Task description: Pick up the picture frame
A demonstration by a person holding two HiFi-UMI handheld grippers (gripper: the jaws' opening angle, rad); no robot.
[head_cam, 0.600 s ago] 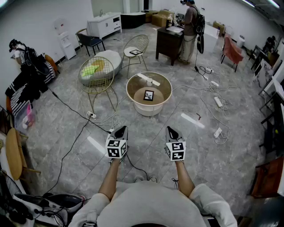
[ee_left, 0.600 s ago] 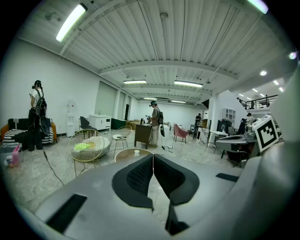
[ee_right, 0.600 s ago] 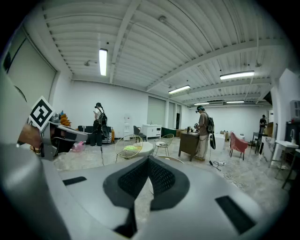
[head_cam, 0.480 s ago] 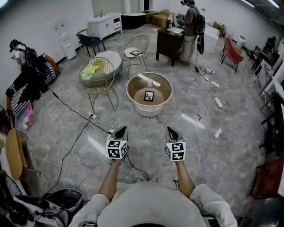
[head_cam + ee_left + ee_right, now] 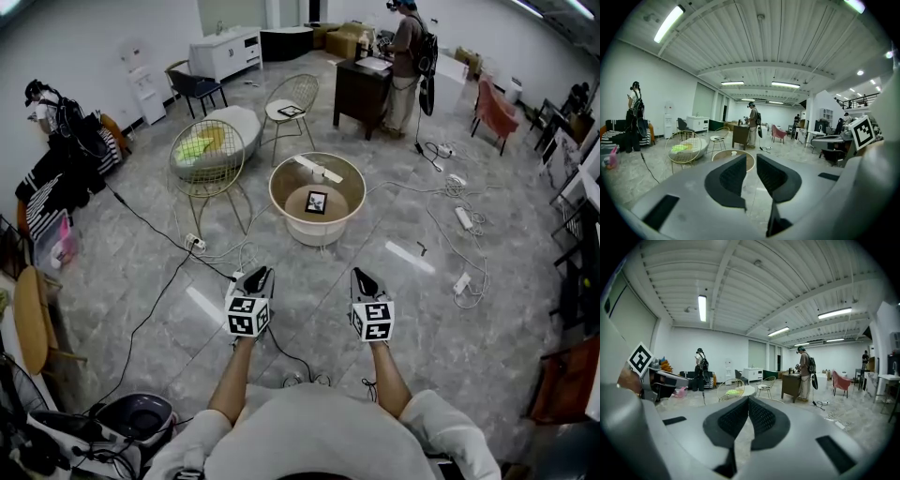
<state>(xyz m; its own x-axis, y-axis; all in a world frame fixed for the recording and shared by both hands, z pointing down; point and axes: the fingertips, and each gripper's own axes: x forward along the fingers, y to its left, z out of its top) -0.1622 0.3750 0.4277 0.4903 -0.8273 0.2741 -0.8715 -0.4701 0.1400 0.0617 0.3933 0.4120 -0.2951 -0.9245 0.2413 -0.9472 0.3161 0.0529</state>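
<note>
**Operator:** Claw status?
**Technician:** The left claw is released, its pads narrowly apart and empty. The right claw is clenched, pads touching on nothing.
**Operator:** Frame location?
**Technician:** Only the head view shows it. The small black picture frame lies inside the round cream bench, well ahead of both claws. The left gripper view shows the rim only.

Studio hall: scattered chairs, floor cables

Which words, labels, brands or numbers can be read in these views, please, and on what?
No readable text anywhere.
On the left gripper and right gripper: square marker patterns only, no letters.
In the picture frame on the round table: too small to read.
</note>
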